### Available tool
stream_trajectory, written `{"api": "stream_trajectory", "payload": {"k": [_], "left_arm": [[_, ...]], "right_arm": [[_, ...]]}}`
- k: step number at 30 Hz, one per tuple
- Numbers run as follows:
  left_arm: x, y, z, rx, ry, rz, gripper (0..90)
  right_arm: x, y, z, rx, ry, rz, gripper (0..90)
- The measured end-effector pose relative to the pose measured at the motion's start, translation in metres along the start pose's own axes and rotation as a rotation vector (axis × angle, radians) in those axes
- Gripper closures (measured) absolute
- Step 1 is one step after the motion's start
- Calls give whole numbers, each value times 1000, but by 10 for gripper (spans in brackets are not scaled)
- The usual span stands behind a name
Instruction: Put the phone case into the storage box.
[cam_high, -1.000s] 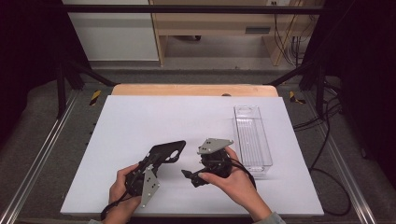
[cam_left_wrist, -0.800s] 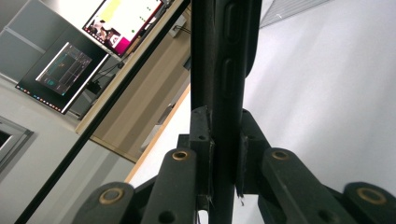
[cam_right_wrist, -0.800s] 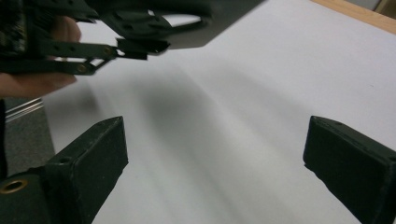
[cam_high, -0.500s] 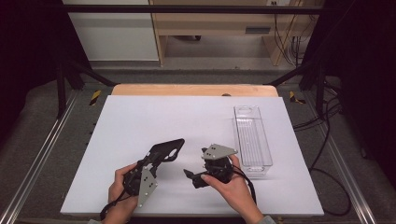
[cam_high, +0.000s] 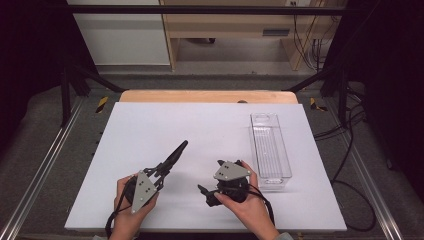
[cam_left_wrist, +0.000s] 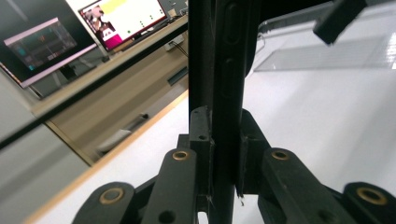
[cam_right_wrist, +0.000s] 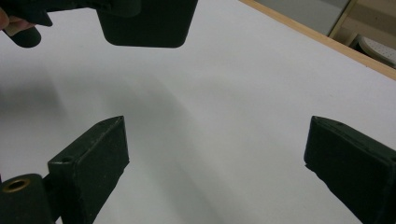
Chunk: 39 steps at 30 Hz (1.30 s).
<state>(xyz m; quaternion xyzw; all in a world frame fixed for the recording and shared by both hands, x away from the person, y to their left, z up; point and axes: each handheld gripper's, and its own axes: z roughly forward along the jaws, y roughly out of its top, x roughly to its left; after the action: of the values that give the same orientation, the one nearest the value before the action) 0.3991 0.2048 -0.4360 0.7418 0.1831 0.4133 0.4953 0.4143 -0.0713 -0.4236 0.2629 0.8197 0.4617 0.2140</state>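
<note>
At the left of the high view, the left gripper (cam_high: 161, 171) is clamped on the near end of a slim black remote (cam_high: 176, 154). The remote is lifted off the white table (cam_high: 150, 125) and angled up and away, probably so its free end is offered to the other claw. The left gripper view confirms the grip: both pads squeeze the remote's (cam_left_wrist: 229, 56) thin edges at (cam_left_wrist: 223, 135). It also shows oblong side buttons, which the overhead shot is too small to show, and lit screens (cam_left_wrist: 121, 18) off the table. To the right, the right gripper (cam_high: 210, 177) is turned toward the remote with its jaws spread wide and nothing between them. It seems ready to take hold or to steady the remote. In the right gripper view, bare table lies between the open jaws (cam_right_wrist: 217, 133), and the remote's rounded tip (cam_right_wrist: 144, 23) hangs just ahead and above, apart from both pads. Farthest right, a clear tray (cam_high: 270, 145) lies empty, probably where the remote is meant to go.
</note>
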Motion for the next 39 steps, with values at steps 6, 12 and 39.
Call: {"api": "stream_trajectory", "payload": {"k": [6,12,39], "left_arm": [[7,-2,-2,-23,-9,-86,804],[9,-3,-2,-46,-45,-168,805],[4,-2,1,-126,-182,-418,806]], "right_arm": [[4,-1,3,-19,11,-1,77],[7,-4,6,-77,-28,9,79],[1,-6,6,-135,2,82,52]]}}
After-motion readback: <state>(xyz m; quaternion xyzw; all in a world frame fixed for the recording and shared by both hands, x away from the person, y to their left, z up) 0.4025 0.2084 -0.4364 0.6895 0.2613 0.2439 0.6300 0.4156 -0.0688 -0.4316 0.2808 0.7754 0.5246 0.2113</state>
